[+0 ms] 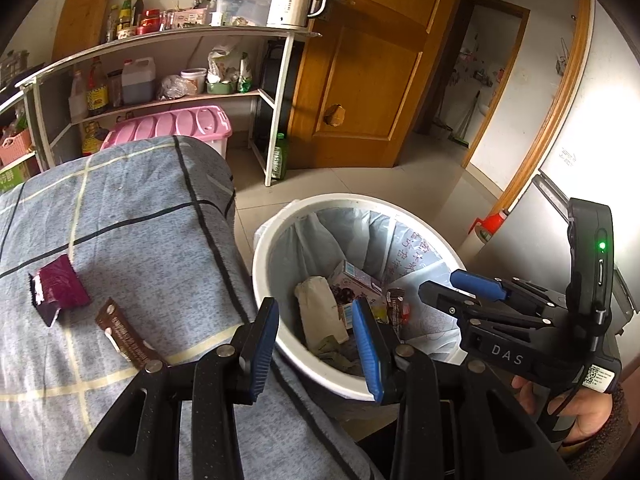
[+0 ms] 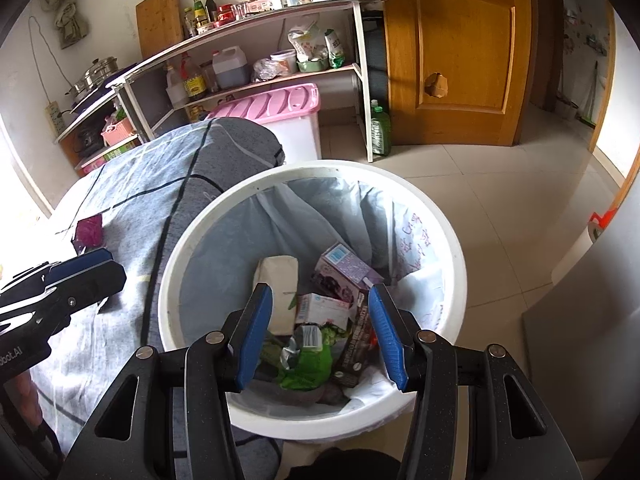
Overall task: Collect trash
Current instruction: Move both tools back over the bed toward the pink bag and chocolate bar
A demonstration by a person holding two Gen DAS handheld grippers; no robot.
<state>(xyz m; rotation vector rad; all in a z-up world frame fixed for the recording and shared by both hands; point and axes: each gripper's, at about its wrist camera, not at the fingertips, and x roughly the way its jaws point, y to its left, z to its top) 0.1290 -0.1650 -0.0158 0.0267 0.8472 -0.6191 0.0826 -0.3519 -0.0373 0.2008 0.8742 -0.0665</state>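
Your left gripper [image 1: 316,344] hangs over the edge where the grey checked blanket [image 1: 132,208] meets the white trash bin [image 1: 276,216], its blue-padded jaws spread wide with nothing between them. Your right gripper [image 2: 320,332] sits directly above the bin [image 2: 192,248], jaws equally wide apart and empty; in the left wrist view you see it from the side [image 1: 452,284], over the bin's right rim, with your hand [image 1: 580,404] wrapped around its handle. The bin stands on the tiled floor just beside the blanket-covered surface and is lined with a pale plastic bag [image 2: 352,216]. Inside it lie a purple carton [image 2: 344,272], a folded beige paper packet [image 2: 280,280], a green wrapper [image 2: 308,364] and a dark brown wrapper [image 2: 356,340] leaning against the right side. Two pieces of trash are not yet collected: a maroon packet [image 1: 60,284] lies flat on the blanket well left of the bin, and a brown wrapper [image 1: 124,332] lies near it, closer to your left gripper. Behind stand a white shelf unit [image 1: 280,80] crowded with bottles, a pink-lidded storage box [image 1: 176,124] and a wooden door [image 1: 368,64].
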